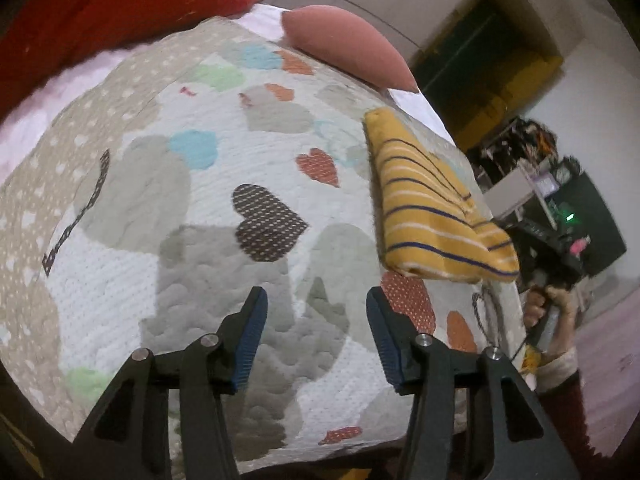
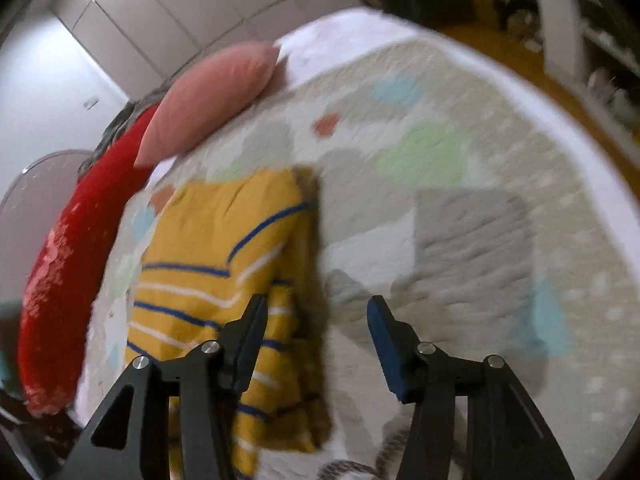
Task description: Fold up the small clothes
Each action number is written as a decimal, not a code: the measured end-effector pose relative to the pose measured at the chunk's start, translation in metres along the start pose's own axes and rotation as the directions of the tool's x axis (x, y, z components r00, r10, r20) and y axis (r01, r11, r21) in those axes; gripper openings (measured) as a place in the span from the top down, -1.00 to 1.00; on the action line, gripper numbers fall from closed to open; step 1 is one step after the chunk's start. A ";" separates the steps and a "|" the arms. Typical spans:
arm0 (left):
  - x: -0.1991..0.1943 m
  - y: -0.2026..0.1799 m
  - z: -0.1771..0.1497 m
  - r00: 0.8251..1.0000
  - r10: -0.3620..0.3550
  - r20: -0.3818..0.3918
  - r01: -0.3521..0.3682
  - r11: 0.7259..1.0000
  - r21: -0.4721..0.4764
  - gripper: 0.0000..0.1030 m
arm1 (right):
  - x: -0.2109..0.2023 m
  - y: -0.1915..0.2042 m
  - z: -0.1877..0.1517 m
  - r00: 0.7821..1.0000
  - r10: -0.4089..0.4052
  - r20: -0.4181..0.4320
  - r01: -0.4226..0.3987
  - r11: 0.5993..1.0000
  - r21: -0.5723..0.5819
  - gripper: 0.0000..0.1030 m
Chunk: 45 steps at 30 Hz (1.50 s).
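**Folded striped garment on heart-print quilt: both tools released**

Item: yellow striped garment, folded into a compact bundle, lying on the heart-print quilt near its right edge.

Left tool: fingers spread apart, holding nothing, above bare quilt, well clear of the garment.

Right tool: fingers spread apart, holding nothing; its left finger overlaps the garment in the picture, contact not determinable.

Left wrist view only: right hand gripping its tool handle beyond the quilt's edge; dark cluttered furniture behind it; sharp heart patterns on the quilt.

Right wrist view only: blurred; white wall panels above the bed.

Both views: pink pillow and red blanket at the far end of the bed.
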State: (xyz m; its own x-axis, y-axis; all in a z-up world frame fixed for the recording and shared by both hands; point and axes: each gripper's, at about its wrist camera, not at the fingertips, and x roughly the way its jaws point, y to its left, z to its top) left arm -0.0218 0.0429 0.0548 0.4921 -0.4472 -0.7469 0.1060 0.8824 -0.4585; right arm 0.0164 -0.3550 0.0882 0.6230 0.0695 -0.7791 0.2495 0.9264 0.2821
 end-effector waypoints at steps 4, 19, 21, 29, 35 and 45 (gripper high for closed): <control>0.011 -0.010 -0.002 1.000 -0.006 -0.026 0.006 1.000 0.014 0.00 | -0.028 0.027 -0.003 0.997 0.077 0.031 -0.074 0.994 -0.082 -0.11; 0.016 -0.027 -0.012 0.998 0.009 -0.064 -0.004 0.998 0.065 -0.08 | 0.022 -0.007 -0.065 0.973 0.203 -0.111 -0.195 0.978 0.079 0.81; 0.019 -0.028 -0.015 0.997 0.003 -0.073 0.002 0.997 0.073 -0.13 | 0.021 -0.015 -0.070 0.962 0.261 -0.084 -0.249 0.960 0.131 0.81; 0.035 -0.035 -0.019 0.993 0.016 -0.114 -0.004 0.995 0.104 -0.15 | -0.032 0.011 -0.039 0.986 0.128 0.109 -0.131 0.991 0.023 0.61; 0.040 -0.046 -0.018 0.992 0.040 -0.117 -0.023 0.989 0.144 -0.18 | 0.049 0.026 0.002 0.996 0.069 -0.051 -0.069 0.998 -0.010 0.61; 0.021 -0.052 -0.017 0.998 0.052 -0.040 -0.043 0.980 0.193 -0.34 | 0.017 0.023 0.013 0.993 -0.069 0.091 0.071 0.997 -0.023 0.19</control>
State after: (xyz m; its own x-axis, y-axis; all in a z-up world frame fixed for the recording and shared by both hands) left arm -0.0314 -0.0144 0.0547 0.4621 -0.4062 -0.7883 0.2497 0.9126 -0.3238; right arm 0.0421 -0.3372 0.0884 0.6689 -0.0284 -0.7428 0.2761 0.9372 0.2129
